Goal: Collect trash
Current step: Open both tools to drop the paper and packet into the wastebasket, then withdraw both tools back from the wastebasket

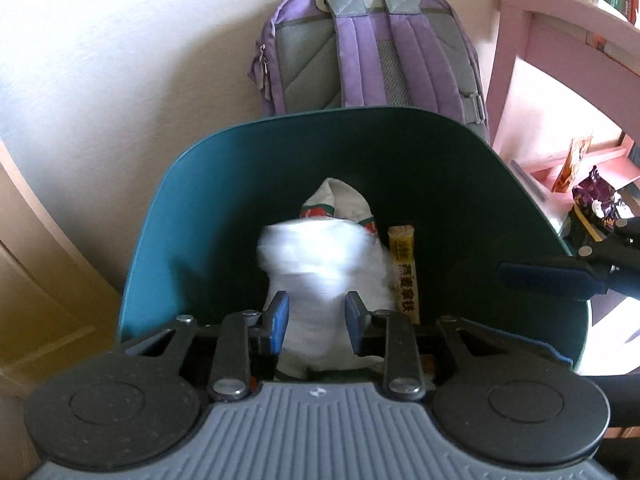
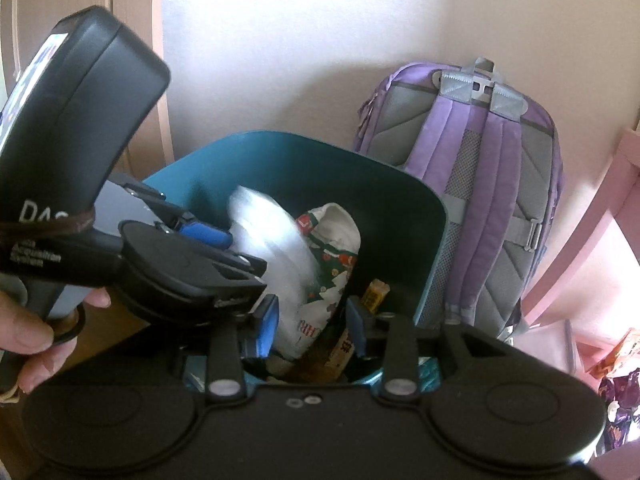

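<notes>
A teal bin (image 1: 200,200) stands on the floor in front of me. My left gripper (image 1: 316,316) is over its near rim, jaws open. A white crumpled wad (image 1: 316,256) lies blurred between and beyond the fingers, loose inside the bin. Behind it lie a white wrapper with red and green print (image 1: 336,204) and a yellow stick packet (image 1: 404,272). My right gripper (image 2: 312,324) hangs open and empty over the bin (image 2: 280,138). From there I see the left gripper (image 2: 208,236) beside the blurred wad (image 2: 260,232), the printed wrapper (image 2: 332,240) and the yellow packet (image 2: 374,294).
A purple backpack (image 1: 368,48) (image 2: 480,184) leans on the wall right behind the bin. A pink shelf unit (image 1: 560,60) stands to the right, with snack bags (image 1: 596,200) (image 2: 620,396) near its foot. A hand (image 2: 24,332) holds the left gripper's handle.
</notes>
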`<state>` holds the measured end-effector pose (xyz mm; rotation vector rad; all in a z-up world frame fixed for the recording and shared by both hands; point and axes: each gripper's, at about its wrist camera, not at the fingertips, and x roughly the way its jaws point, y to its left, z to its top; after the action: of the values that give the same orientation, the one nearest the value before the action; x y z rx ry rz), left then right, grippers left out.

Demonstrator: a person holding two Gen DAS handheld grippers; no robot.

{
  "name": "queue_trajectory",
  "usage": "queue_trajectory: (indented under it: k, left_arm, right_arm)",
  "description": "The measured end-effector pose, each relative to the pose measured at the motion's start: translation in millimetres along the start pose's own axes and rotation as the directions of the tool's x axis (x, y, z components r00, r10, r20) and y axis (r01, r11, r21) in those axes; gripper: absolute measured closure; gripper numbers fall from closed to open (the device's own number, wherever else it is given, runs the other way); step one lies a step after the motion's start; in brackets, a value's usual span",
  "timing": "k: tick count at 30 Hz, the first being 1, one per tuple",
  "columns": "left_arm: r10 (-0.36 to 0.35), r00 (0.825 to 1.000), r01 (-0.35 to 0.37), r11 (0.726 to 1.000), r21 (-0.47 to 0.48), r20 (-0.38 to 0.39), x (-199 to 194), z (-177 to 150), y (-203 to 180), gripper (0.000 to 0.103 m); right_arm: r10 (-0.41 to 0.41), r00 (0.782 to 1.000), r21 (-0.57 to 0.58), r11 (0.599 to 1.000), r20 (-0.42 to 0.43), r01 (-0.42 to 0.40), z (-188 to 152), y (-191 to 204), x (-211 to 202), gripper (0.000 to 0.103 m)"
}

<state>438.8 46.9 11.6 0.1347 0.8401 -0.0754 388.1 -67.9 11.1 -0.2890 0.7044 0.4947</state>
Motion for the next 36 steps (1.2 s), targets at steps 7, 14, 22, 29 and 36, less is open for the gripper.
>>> queue_trajectory:
  k: [7, 14, 22, 29, 36]
  left_arm:
    - [0.016, 0.998, -0.014, 1.000, -0.021, 0.059, -26.5, -4.1, 0.8, 0.030]
    - [0.032, 0.994, -0.031, 0.999, -0.019, 0.102, -62.7, -12.5, -0.3, 0.030]
    - [0.048, 0.979, -0.041, 0.998, -0.037, 0.196, -118.9, -29.0, 2.5, 0.026]
    - [0.081, 0.958, -0.067, 0.996, -0.061, 0.274, -161.8, -51.4, 2.9, 0.021]
    - [0.084, 0.936, -0.055, 0.994, -0.093, 0.342, -193.4, -77.3, 0.3, 0.003]
  right_arm:
    - [-0.014, 1.000, 0.036, 0.999, 0.025, 0.013, -3.9, -5.7, -20.8, 0.066]
    - [-0.016, 0.997, 0.084, 0.996, 0.071, 0.010, -4.2, -11.7, -51.3, 0.062]
    - [-0.017, 0.989, 0.111, 0.994, 0.146, 0.001, -6.7, -8.3, -93.9, 0.056]
    - [-0.005, 0.980, 0.124, 0.992, 0.197, -0.020, -14.0, -2.6, -127.3, 0.052]
    - [0.019, 0.968, 0.122, 0.991, 0.251, -0.051, -31.2, 4.5, -155.9, 0.050]
